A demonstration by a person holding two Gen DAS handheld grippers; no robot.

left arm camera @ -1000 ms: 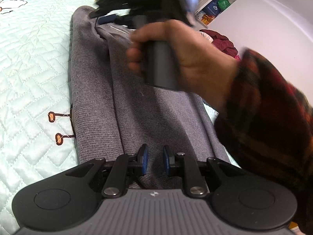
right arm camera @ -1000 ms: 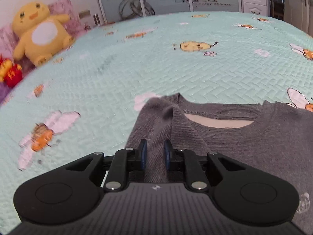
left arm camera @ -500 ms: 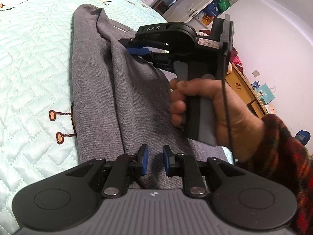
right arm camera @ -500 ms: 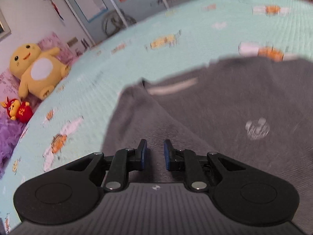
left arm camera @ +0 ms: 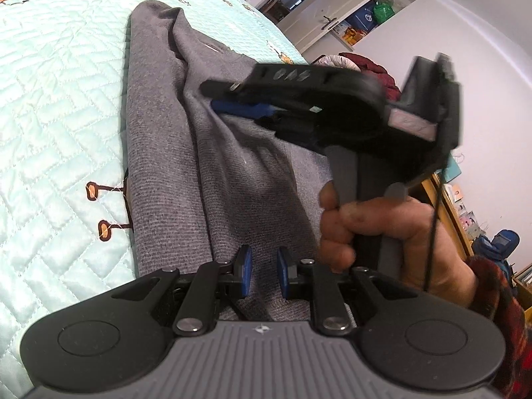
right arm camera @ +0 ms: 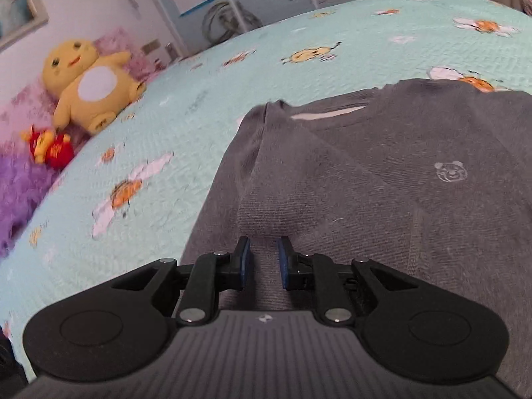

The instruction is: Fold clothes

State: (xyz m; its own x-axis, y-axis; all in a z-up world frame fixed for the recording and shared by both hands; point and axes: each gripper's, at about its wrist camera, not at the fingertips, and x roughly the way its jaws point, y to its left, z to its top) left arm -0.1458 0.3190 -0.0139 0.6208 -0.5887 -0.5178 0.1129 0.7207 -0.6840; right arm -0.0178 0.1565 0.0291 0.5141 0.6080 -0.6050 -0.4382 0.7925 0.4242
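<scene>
A grey knit sweater [left arm camera: 159, 153] lies lengthwise on the bed, its collar [right arm camera: 327, 113] at the far end and a small bear logo [right arm camera: 450, 171] on the chest. My left gripper [left arm camera: 264, 272] is near the hem, its jaws narrow with a raised fold of the sweater running between the pads. The right gripper [left arm camera: 216, 104], held by a hand [left arm camera: 382, 232], hovers over the middle of the sweater, where the cloth tents up to its blue fingers. In its own view the right gripper [right arm camera: 264, 262] pinches a strip of sweater [right arm camera: 382, 173] that runs back to the left shoulder.
A mint quilted bedspread [left arm camera: 56, 83] with bee prints spreads to the left of the sweater. A yellow plush toy [right arm camera: 89, 86] and a small red toy [right arm camera: 53, 148] sit at the bed's far left. Beyond the bed are cupboards [left arm camera: 319, 10] and a dark red clothes pile [left arm camera: 362, 61].
The right gripper has drawn back from the collar toward the middle of the sweater, so the collar looks farther away. The left gripper has stayed near the hem.
</scene>
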